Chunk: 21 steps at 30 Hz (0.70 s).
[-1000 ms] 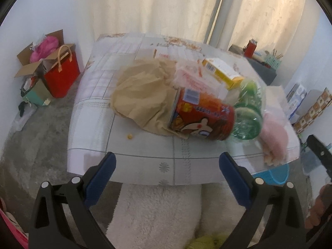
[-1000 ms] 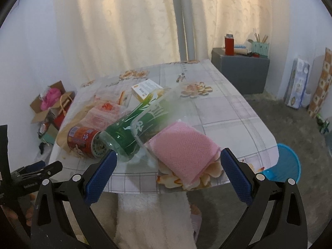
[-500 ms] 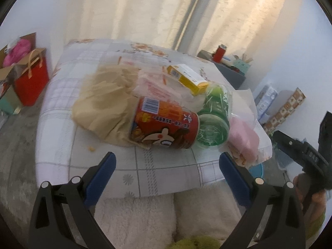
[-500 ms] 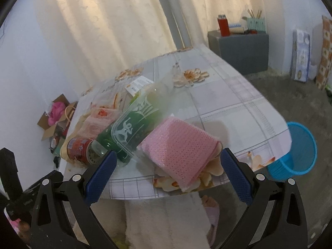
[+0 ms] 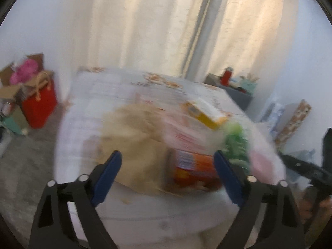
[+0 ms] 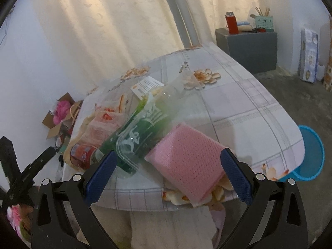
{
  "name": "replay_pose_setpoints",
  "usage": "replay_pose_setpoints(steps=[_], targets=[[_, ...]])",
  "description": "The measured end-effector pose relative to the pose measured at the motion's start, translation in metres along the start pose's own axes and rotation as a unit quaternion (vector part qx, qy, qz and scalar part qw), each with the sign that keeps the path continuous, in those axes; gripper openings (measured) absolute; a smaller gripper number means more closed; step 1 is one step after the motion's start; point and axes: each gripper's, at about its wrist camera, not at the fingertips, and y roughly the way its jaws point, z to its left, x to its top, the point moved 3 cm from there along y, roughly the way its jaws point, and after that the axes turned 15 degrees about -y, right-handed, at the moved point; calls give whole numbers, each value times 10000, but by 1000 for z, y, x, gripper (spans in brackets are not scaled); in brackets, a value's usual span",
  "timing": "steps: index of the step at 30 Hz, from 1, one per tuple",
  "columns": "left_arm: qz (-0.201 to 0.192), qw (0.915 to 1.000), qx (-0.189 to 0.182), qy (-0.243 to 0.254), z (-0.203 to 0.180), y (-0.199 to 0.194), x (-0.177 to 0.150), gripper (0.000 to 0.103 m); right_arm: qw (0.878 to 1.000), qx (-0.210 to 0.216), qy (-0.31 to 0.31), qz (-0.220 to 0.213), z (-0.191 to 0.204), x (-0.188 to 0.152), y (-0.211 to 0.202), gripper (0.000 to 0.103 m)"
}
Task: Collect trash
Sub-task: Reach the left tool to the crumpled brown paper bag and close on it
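Right wrist view shows a heap of trash lying at the near edge of a table covered by a pale checked cloth with orange flowers (image 6: 244, 108). Nearest is a flat pink mesh-textured packet (image 6: 186, 159), its corner hanging just over the edge. Touching its left side lies a green plastic bottle with white lettering (image 6: 141, 137), on its side, neck pointing away. Left of the bottle lies a red and orange cylindrical snack can (image 6: 83, 155), also on its side, resting on crumpled brown paper (image 5: 132, 143). Behind these sit clear wrappers with red print (image 6: 103, 122) and a small yellow and white cardboard box (image 5: 207, 114).

The right gripper (image 6: 167, 176) hovers just short of the table edge, blue-padded jaws wide apart and empty, framing the bottle base and the pink packet. The left gripper (image 5: 166, 176), seen in the heavily blurred left wrist view, is likewise wide apart and empty, facing the brown paper and the can.

A round blue plastic bin (image 6: 309, 155) stands on the floor beside the right end of the table; as far as can be seen, nothing is in it. Judging by this, collection has hardly begun: every piece is on the table, none is gripped, and all of it remains to be picked up and dropped, probably into that bin
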Motion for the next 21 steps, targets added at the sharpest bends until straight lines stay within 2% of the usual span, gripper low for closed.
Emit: replay_pose_setpoints(steps=[2, 4, 7, 9, 11, 15, 17, 19, 20, 21], targets=[[-22, 9997, 224, 101, 13, 4, 9, 77, 10000, 19, 14, -2, 0, 1, 2, 95], [112, 9991, 314, 250, 24, 11, 13, 75, 10000, 24, 33, 28, -1, 0, 3, 95], [431, 9935, 477, 939, 36, 25, 11, 75, 9999, 11, 52, 105, -3, -1, 6, 95], [714, 9828, 532, 1617, 42, 38, 5, 75, 9999, 5, 79, 145, -5, -2, 7, 95], [835, 9706, 648, 2161, 47, 52, 2, 75, 9998, 10, 117, 164, -6, -2, 8, 95], [1273, 9595, 275, 2498, 59, 73, 16, 75, 9998, -22, 85, 202, -5, 0, 8, 95], [1417, 9490, 75, 2816, 58, 80, 23, 83, 9998, -52, 49, 209, -4, 2, 8, 95], [1622, 9322, -235, 3227, 54, 88, 31, 87, 9997, -101, 3, 235, -2, 2, 9, 95], [1666, 9266, -295, 3359, 51, 90, 34, 90, 9996, -133, -12, 252, -2, 2, 9, 95], [1776, 9172, -370, 3547, 48, 94, 36, 92, 9995, -155, -16, 266, -2, 3, 10, 95]])
